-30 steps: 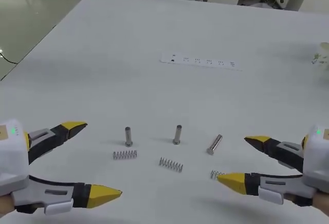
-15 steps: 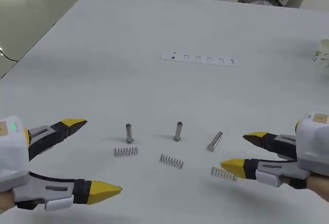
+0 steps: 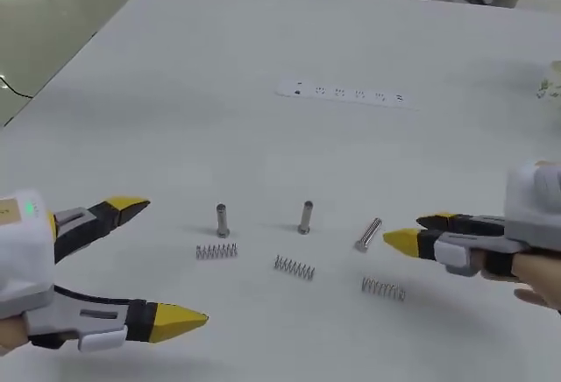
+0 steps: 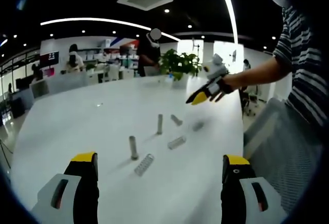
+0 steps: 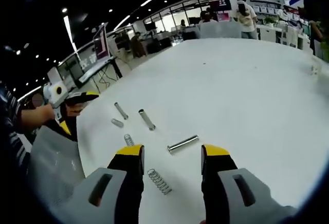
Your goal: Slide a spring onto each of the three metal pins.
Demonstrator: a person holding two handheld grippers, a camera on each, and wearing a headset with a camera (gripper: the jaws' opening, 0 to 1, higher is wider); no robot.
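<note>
Left pin [image 3: 222, 221] and middle pin [image 3: 305, 216] are seen upright mid-frame on the tabletop [image 3: 263, 145]; right pin [image 3: 368, 235] is tipped over. Left spring [image 3: 216, 251], middle spring [image 3: 294, 267] and right spring [image 3: 383, 289] are laid loose below them. Tool bodies are cut off at frame edges. Left tool [image 3: 173, 261] is spread wide, empty; right tool [image 3: 405, 230], parted and empty, is held just beside right pin.

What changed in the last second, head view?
Right gripper moved away from the right spring, forward toward the lying pin, tips now just beside it; jaws open, nothing gripped. Unchanged: left gripper open, left pin, middle pin, left spring, middle spring.
</note>
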